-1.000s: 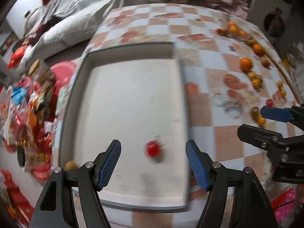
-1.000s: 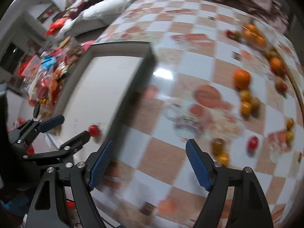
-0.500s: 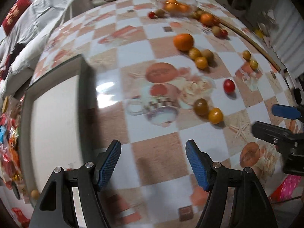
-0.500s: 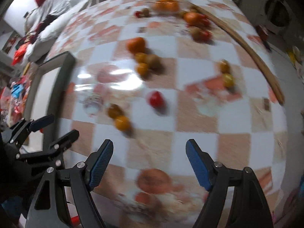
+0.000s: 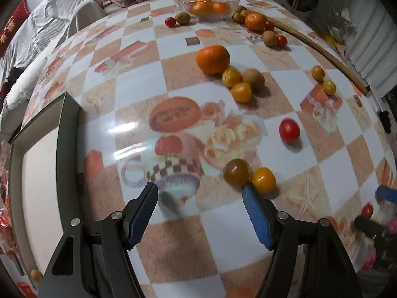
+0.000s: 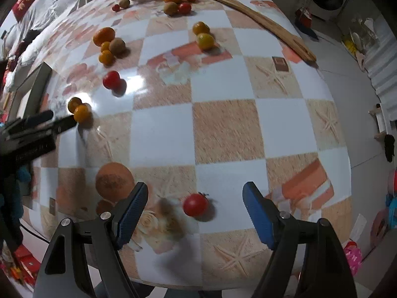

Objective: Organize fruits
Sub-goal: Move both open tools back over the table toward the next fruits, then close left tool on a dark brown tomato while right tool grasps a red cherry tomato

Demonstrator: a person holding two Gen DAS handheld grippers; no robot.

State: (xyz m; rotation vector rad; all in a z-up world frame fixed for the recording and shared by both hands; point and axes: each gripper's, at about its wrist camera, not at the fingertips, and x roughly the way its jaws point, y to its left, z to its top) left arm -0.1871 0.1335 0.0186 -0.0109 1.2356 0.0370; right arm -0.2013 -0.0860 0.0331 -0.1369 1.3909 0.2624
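1. The left gripper (image 5: 199, 211) is being held open and empty above the table (image 5: 173, 253), with a brownish fruit (image 5: 236, 172) and a yellow-orange fruit (image 5: 263, 180) lying just beyond its right-hand pad.
2. The right gripper (image 6: 194, 211) is being held wide open, with a red tomato (image 6: 195, 204) lying loose on the table between its pads; nothing is being gripped.
3. The task is being judged as barely begun: the tray (image 5: 68, 134) at the table's left edge is being shown mostly bare, with only one small yellowish fruit (image 5: 36, 275) visible near its front corner.
4. Most fruit is being left scattered: an orange (image 5: 213, 59) with small companions near the table's middle, another red tomato (image 5: 289, 129) beside them, a pair towards the right edge, and a cluster around a glass bowl (image 5: 208, 0) at the far edge.
5. Much of the tray is being cut off by the frame, so its full contents cannot be told.
6. In the left wrist view the right gripper is being smeared by blur.
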